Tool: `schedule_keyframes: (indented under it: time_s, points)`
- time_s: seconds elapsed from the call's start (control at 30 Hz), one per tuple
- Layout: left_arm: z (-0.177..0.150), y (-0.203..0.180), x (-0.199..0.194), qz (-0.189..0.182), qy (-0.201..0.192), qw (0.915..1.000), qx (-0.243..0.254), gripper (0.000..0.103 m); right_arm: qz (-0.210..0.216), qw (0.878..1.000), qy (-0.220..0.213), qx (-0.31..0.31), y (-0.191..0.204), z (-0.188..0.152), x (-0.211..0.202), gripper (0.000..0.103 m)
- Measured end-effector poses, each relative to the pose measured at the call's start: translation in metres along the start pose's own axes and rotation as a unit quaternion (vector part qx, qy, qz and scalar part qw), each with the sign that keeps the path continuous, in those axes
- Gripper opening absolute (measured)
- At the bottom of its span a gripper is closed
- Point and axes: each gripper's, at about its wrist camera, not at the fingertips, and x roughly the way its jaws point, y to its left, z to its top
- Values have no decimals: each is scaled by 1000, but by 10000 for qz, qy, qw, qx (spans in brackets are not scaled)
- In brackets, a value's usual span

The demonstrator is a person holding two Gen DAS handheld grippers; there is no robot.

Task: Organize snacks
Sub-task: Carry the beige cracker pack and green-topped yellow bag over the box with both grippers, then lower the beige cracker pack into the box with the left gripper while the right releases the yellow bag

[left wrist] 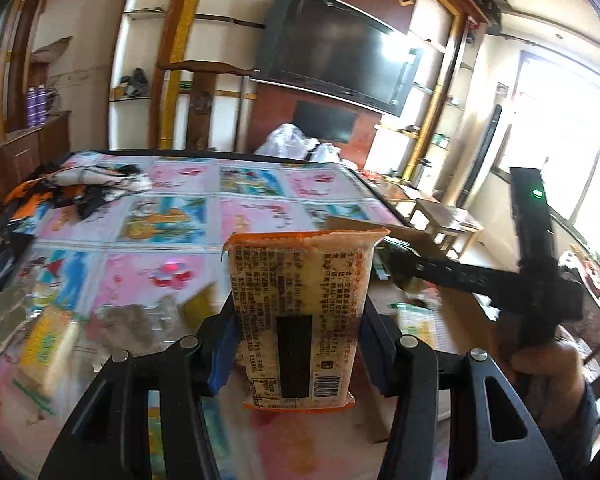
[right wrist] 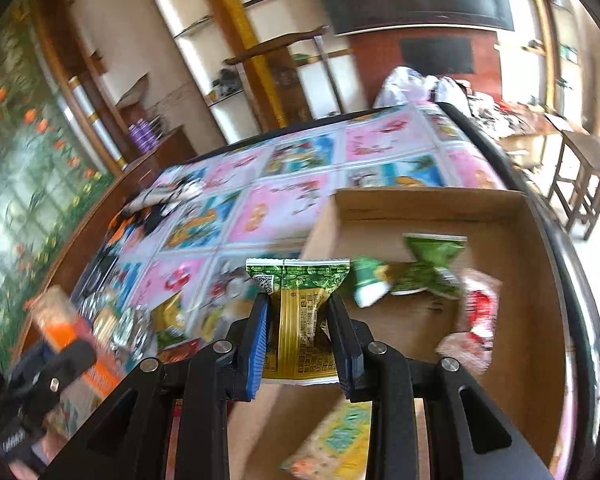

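Observation:
In the left wrist view my left gripper (left wrist: 299, 320) is shut on an upright orange-edged snack packet (left wrist: 300, 280) with printed text, held above the table. In the right wrist view my right gripper (right wrist: 298, 304) is shut on a green and gold snack packet (right wrist: 300, 320), at the near left edge of an open cardboard box (right wrist: 516, 320). Green packets (right wrist: 424, 272) and a red and white packet (right wrist: 478, 312) lie inside the box. A yellow-green packet (right wrist: 340, 436) lies below my fingers. Loose snacks (left wrist: 48, 336) are heaped on the table's left.
The table wears a colourful cartoon cover (left wrist: 180, 220). A crumpled patterned cloth (left wrist: 88, 184) lies at its far left. White plastic bags (left wrist: 296, 140) sit beyond the far edge. A hand (left wrist: 548, 364) carries the right gripper on the right. Wooden stools (right wrist: 588, 176) stand past the table.

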Motion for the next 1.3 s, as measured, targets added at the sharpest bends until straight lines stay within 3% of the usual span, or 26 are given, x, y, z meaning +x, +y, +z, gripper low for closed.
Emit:
schedule_keyframes:
  time_s: [0.37,0.53,0.93,1.3]
  points:
    - [7,-75,41,-614,336,9968,378,52,-637,9943,-271,811,-61,13,-21,31]
    - [4,-93,70,-548,596,9953,523,52,-944,9905,-211,977,-74,15,-19,31]
    - [0,-86,119,-404,1063,9929,342,52,-1320,9836,139,1221,-94,11,-4,31]
    - [-5,-77,129,-495,1264,9907,109,53,-1405,9820,286,1232,-94,7,4,32]
